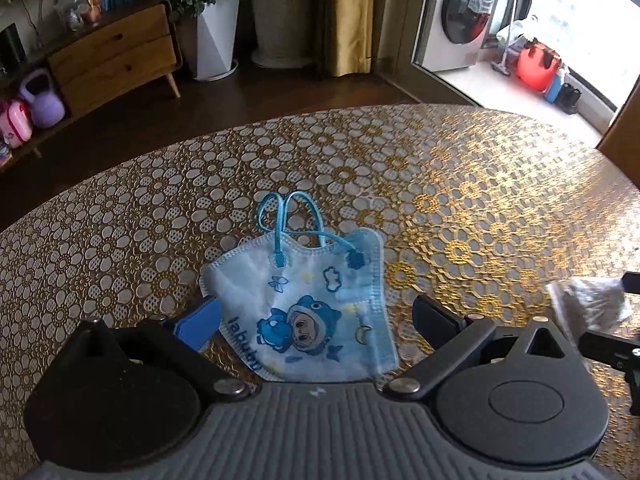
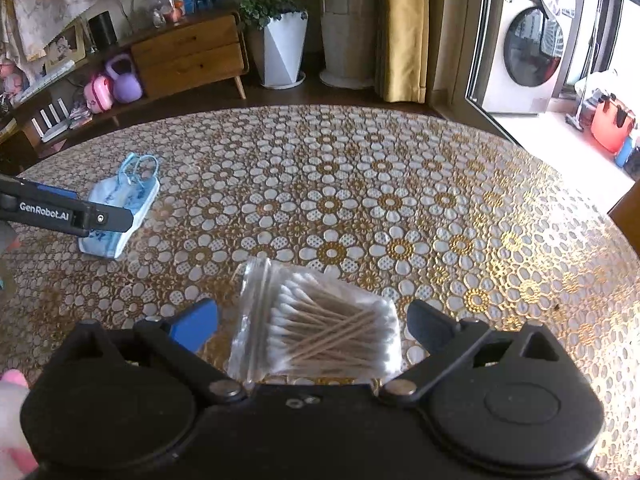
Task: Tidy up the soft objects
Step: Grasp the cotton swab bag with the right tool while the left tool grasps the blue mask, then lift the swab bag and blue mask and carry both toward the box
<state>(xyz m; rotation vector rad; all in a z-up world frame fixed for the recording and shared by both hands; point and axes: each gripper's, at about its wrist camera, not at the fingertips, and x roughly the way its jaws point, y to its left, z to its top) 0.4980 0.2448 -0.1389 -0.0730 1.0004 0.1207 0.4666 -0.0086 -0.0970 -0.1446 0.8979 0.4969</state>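
A light blue child's face mask (image 1: 308, 304) with a cartoon print and blue ear loops lies flat on the table. My left gripper (image 1: 316, 322) is open, with one finger on each side of the mask, not touching it. The mask also shows in the right wrist view (image 2: 120, 204), partly behind the left gripper's finger (image 2: 68, 212). A clear zip bag of cotton swabs (image 2: 320, 328) lies between the open fingers of my right gripper (image 2: 314, 328). The bag also shows blurred at the right edge of the left wrist view (image 1: 588, 300).
The round table (image 2: 360, 200) has a gold and white flower-pattern cover. Beyond it stand a wooden cabinet (image 2: 188, 56), a white planter (image 2: 284, 52), a yellow curtain (image 2: 404, 28) and a washing machine (image 2: 524, 48).
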